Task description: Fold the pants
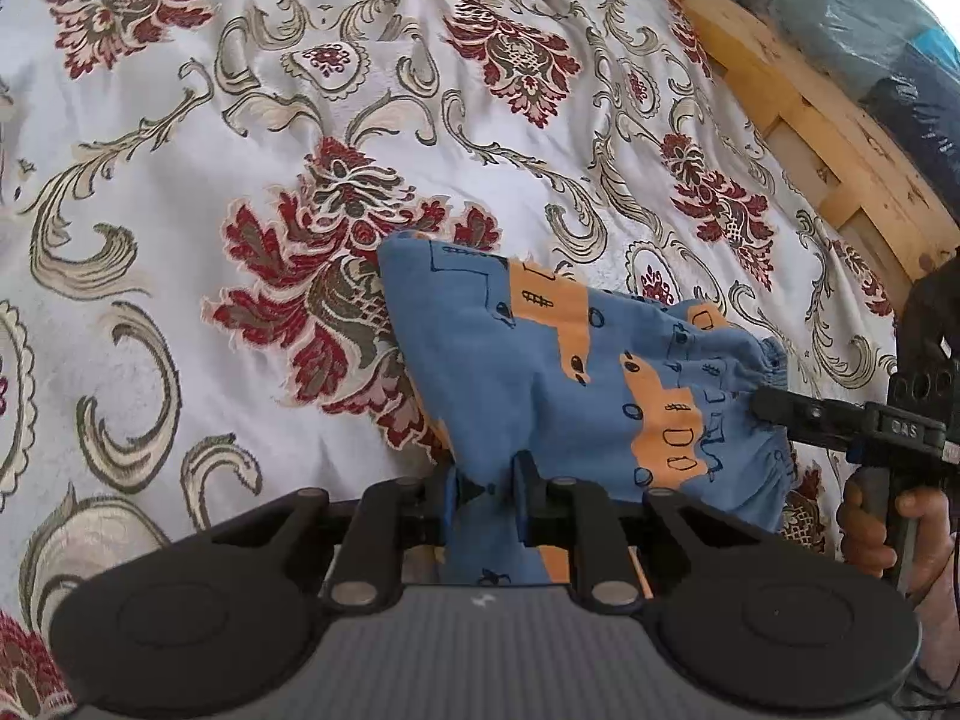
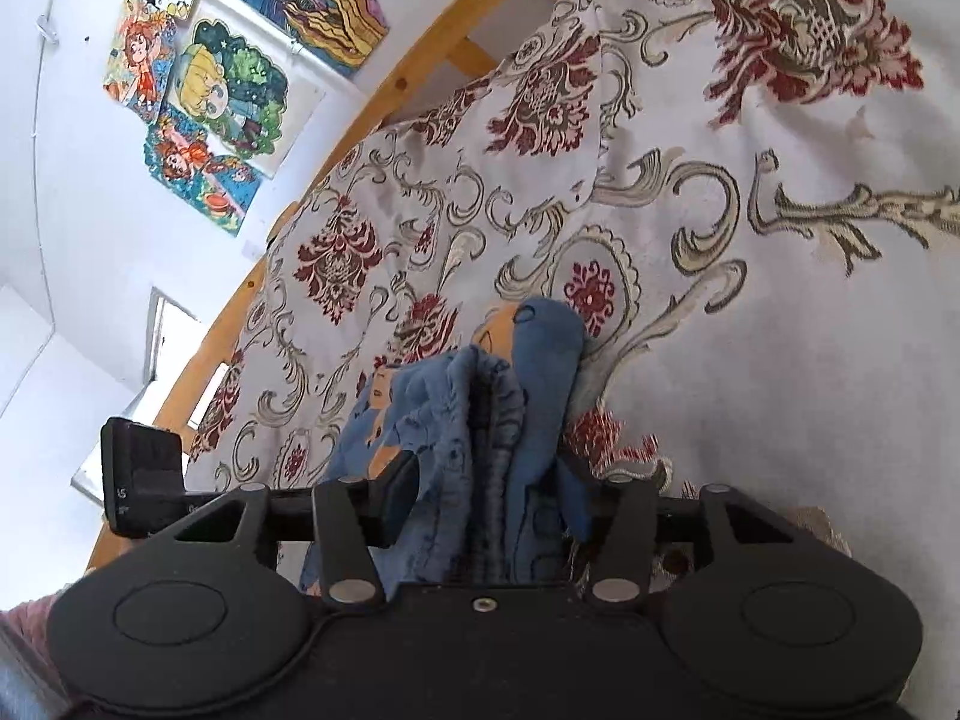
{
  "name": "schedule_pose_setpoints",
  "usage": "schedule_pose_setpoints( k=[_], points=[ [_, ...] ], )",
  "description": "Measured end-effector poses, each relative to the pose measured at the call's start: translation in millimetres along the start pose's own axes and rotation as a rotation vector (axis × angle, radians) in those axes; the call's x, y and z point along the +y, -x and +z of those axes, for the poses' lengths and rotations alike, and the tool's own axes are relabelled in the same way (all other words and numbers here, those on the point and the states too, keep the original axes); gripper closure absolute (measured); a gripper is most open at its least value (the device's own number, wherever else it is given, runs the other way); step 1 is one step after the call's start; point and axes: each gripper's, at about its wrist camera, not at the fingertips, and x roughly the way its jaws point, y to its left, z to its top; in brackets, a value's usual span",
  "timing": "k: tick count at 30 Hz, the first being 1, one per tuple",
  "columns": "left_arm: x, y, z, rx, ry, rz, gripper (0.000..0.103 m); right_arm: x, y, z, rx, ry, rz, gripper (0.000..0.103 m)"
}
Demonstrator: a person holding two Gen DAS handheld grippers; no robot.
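Observation:
Small blue pants (image 1: pixel 540 372) with orange patches and dark doodles hang lifted above the bed, held by both grippers. My left gripper (image 1: pixel 491 489) is shut on the lower edge of the pants. My right gripper, seen from the side in the left wrist view (image 1: pixel 774 405), is shut on the gathered elastic waistband at the right. In the right wrist view the right gripper (image 2: pixel 487 486) clamps the bunched waistband of the pants (image 2: pixel 498 396), which fills the gap between the jaws. The far part of the pants is hidden behind the folds.
A white bedspread (image 1: pixel 240 150) with red and beige floral pattern covers the bed. A wooden bed frame (image 1: pixel 810 120) runs along the right. Bagged clothes (image 1: pixel 870 30) lie beyond it. Drawings (image 2: pixel 222 78) hang on the white wall.

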Motion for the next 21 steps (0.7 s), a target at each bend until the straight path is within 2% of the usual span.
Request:
schedule_pose_setpoints(
  k=[1, 3, 8, 11, 16, 21],
  points=[
    [1.1, 0.9, -0.6, 0.000, 0.004, -0.001, 0.084, -4.6, -0.1, 0.3, -0.002, -0.019, 0.013, 0.053],
    [3.7, 2.1, -2.0, 0.000, 0.015, -0.004, 0.084, -10.8, -0.4, 1.5, -0.001, -0.029, 0.012, 0.065],
    [13.9, 0.9, -6.1, -0.006, 0.065, -0.039, 0.084, -3.7, -2.7, -1.4, -0.008, 0.007, -0.011, 0.073],
    [13.8, 0.2, -6.9, -0.010, 0.071, -0.033, 0.084, 4.3, -2.7, -3.1, -0.019, 0.040, -0.041, 0.075],
    [-5.1, 3.1, -8.0, -0.027, 0.000, 0.042, 0.085, 15.1, -2.3, -4.9, -0.024, 0.090, -0.083, 0.076],
    [-3.9, 5.6, -9.3, -0.037, 0.021, 0.040, 0.085, 19.5, -4.1, -5.2, -0.023, 0.109, -0.110, 0.076]
  ],
)
